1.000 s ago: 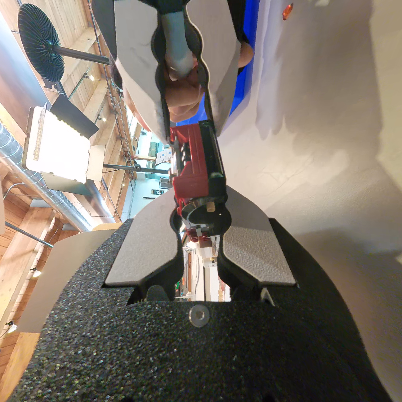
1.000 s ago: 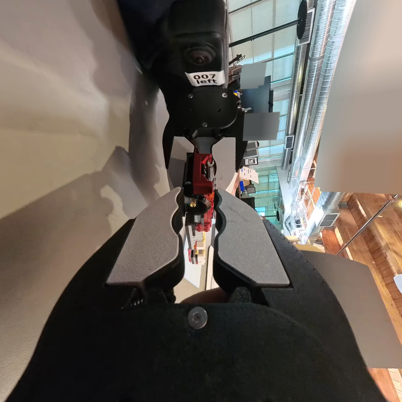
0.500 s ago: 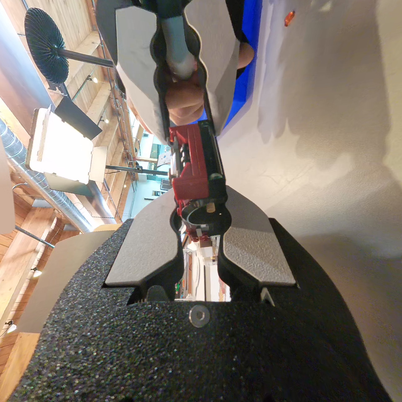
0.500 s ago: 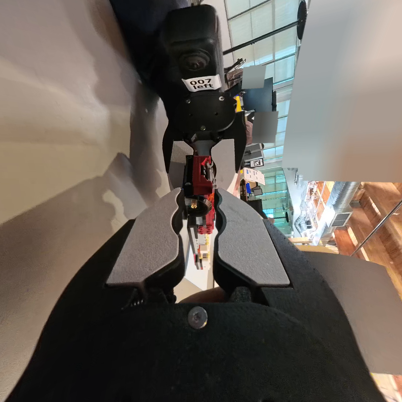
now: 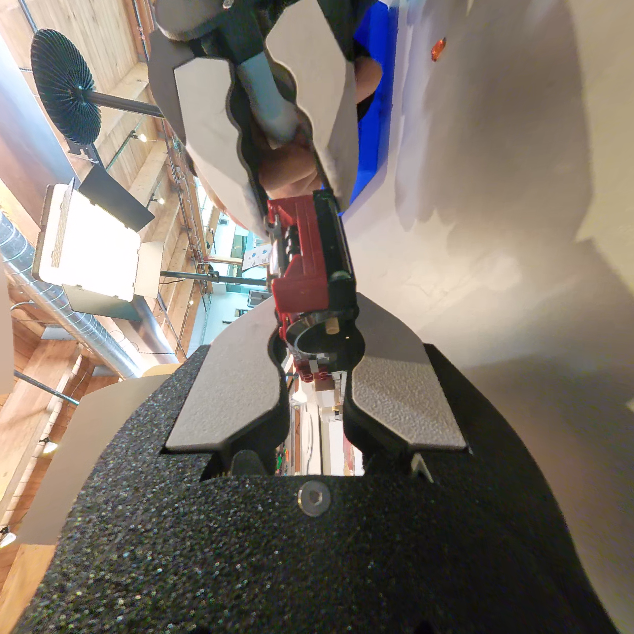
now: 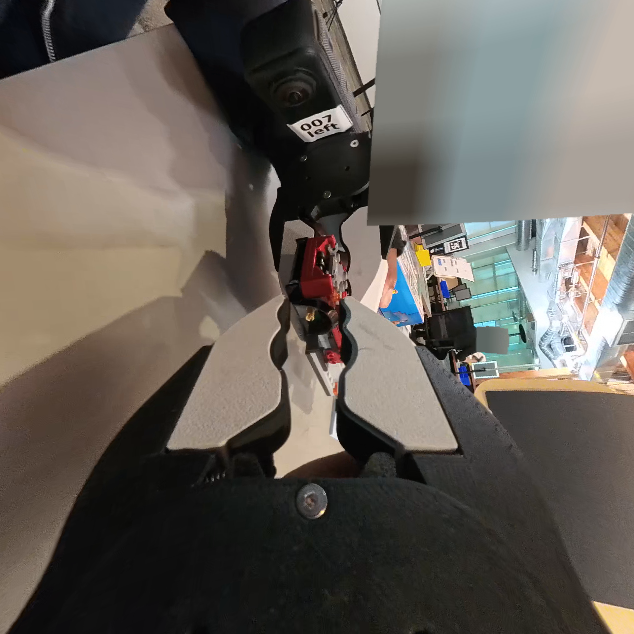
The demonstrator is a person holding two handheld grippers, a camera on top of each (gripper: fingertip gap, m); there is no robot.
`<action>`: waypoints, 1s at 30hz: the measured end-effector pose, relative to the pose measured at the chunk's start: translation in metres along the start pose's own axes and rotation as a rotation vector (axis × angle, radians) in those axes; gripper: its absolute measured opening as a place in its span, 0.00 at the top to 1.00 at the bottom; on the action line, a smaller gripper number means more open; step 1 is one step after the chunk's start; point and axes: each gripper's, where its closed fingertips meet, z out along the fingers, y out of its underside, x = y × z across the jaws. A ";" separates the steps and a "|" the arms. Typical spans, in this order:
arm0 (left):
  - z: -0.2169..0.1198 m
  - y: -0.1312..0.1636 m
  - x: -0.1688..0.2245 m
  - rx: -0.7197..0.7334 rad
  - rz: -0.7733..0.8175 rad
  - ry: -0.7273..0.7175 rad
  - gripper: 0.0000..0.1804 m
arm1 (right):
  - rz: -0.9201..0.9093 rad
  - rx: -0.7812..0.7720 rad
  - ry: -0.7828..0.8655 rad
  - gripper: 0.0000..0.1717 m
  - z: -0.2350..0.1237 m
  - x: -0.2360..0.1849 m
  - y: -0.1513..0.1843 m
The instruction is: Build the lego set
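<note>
One red and black toy brick model [image 5: 310,274] hangs in the air between the two grippers, its lower end hidden between the left gripper [image 5: 317,338] fingers, which close on it. The right gripper [image 6: 314,308] grips the other end (its left pad's contact is hard to make out). A blue box [image 6: 403,302] lies beyond, partly cut off.

White printed label [image 6: 319,127] on camera housing [image 6: 291,85]
</note>
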 end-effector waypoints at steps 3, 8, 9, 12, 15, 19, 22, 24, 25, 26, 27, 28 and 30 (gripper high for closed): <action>0.000 -0.001 0.001 0.005 -0.013 0.013 0.82 | -0.053 -0.015 0.014 0.85 0.000 0.000 0.000; -0.001 -0.002 0.005 0.018 -0.023 0.036 0.82 | -0.150 -0.050 0.024 0.86 0.001 -0.003 -0.001; -0.001 -0.002 0.005 0.019 -0.023 0.039 0.82 | -0.162 -0.055 0.032 0.86 0.001 -0.002 0.000; 0.000 -0.006 0.010 0.036 -0.030 0.064 0.82 | -0.198 -0.049 0.045 0.93 0.001 -0.002 -0.003; 0.001 -0.002 0.009 0.009 -0.008 0.053 0.82 | -0.204 -0.069 0.048 0.92 0.001 -0.001 0.000; 0.000 -0.002 0.005 0.018 -0.044 0.035 0.82 | -0.116 -0.055 0.033 0.84 0.000 0.001 0.003; -0.001 0.000 0.000 0.038 -0.110 0.013 0.82 | 0.002 -0.020 0.014 0.78 -0.003 0.005 0.003; -0.002 -0.001 -0.004 0.064 -0.175 0.001 0.82 | 0.096 0.036 0.026 0.77 -0.005 0.011 -0.004; -0.003 -0.001 -0.005 0.074 -0.198 -0.003 0.82 | 0.133 0.055 0.028 0.77 -0.005 0.014 -0.006; -0.003 -0.002 -0.005 0.081 -0.213 -0.003 0.82 | 0.156 0.065 0.031 0.77 -0.005 0.015 -0.008; -0.002 -0.003 -0.005 0.088 -0.222 0.001 0.82 | 0.170 0.069 0.036 0.77 -0.005 0.016 -0.008; -0.002 -0.004 -0.005 0.097 -0.227 0.004 0.82 | 0.181 0.070 0.037 0.77 -0.005 0.017 -0.008; -0.002 -0.007 -0.004 0.108 -0.239 0.015 0.82 | 0.199 0.083 0.027 0.76 -0.005 0.016 -0.011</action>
